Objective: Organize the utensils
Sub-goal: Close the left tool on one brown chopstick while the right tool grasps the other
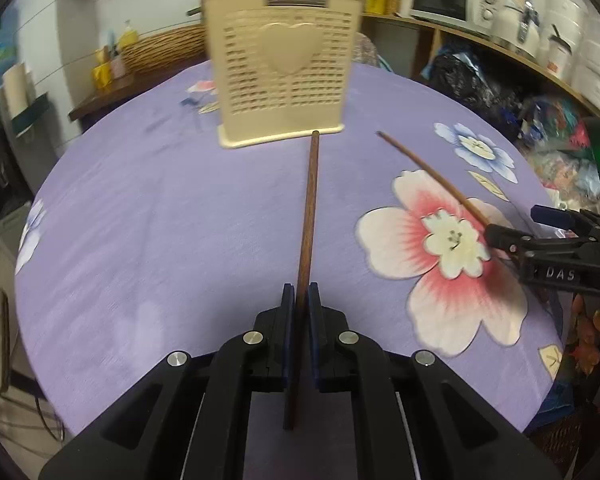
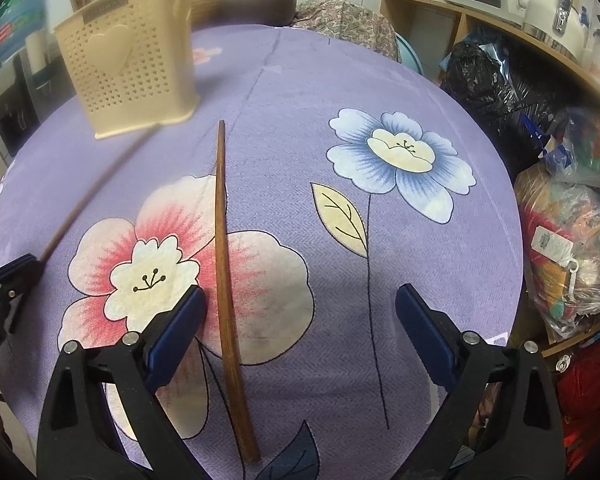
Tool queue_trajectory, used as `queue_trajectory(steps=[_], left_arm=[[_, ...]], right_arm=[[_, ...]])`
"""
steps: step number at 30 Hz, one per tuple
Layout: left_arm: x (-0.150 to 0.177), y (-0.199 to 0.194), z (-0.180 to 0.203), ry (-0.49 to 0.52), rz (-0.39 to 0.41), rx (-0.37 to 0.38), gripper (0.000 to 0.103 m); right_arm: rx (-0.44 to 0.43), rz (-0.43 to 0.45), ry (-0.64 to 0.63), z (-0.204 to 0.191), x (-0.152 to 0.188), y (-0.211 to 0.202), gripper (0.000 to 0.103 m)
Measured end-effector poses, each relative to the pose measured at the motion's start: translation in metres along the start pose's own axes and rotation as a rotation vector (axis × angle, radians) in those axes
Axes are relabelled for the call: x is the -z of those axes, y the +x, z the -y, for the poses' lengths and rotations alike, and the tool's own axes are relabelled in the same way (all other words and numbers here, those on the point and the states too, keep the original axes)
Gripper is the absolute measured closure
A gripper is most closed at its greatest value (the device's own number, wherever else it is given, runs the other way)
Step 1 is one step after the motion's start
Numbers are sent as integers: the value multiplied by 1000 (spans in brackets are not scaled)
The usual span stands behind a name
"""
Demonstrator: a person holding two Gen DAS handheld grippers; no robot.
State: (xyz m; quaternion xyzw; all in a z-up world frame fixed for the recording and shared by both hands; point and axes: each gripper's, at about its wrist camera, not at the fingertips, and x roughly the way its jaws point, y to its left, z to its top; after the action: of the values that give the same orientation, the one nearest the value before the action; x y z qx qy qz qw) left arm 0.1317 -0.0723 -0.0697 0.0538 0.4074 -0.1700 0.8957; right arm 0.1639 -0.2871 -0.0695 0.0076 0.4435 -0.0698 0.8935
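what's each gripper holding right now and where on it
The left gripper is shut on a chopstick near its butt end. The right gripper is open, holding nothing; a second chopstick lies on the table between its fingers.

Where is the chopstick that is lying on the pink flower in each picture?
Left wrist view: the loose chopstick lies right of centre, slanting across the pink flower toward the right gripper.
Right wrist view: it runs up the middle, between the open jaws.
Shared landmark: the cream utensil holder on the purple tablecloth.

left hand-held gripper [image 1: 301, 308]: clamped | right hand-held gripper [image 2: 300, 320]: jaws spread
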Motion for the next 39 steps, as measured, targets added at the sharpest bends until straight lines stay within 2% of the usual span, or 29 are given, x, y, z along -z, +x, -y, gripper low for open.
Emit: queue_trajectory(steps=[6, 8, 10, 14, 15, 18, 20, 23, 24, 29, 34, 39], left_arm=[[13, -14, -17, -51, -15, 15, 95], [10, -13, -15, -43, -19, 24, 84], [5, -13, -16, -38, -10, 32, 52], [-22, -7, -21, 3, -5, 64, 50], [-28, -2, -22, 12, -13, 69, 50], [-49, 19, -27, 19, -48, 82, 51], [-63, 31, -28, 12, -65, 113, 52], [-76, 45, -22, 29, -79, 107, 59], [-81, 52, -20, 31, -87, 106, 60], [-92, 72, -15, 42, -110, 87, 72], [-99, 78, -13, 56, -125, 66, 91], [-105, 83, -12, 63, -135, 65, 94]], right_arm=[[-12, -9, -10, -3, -2, 0, 9], [-11, -8, -23, -5, -5, 0, 9], [-27, 6, -37, -6, -11, -3, 9], [-151, 28, -15, -3, -32, -7, 9], [-183, 32, -12, -3, -38, -6, 10], [-248, 20, -30, -9, -59, 3, 20], [-269, -2, -46, -13, -70, 13, 34], [-301, -46, -70, -23, -84, 30, 52], [-306, -59, -77, -26, -89, 36, 55], [-292, -97, -116, -38, -101, 52, 73], [-263, -110, -137, -47, -109, 63, 86], [-241, -102, -151, -51, -111, 66, 95]])
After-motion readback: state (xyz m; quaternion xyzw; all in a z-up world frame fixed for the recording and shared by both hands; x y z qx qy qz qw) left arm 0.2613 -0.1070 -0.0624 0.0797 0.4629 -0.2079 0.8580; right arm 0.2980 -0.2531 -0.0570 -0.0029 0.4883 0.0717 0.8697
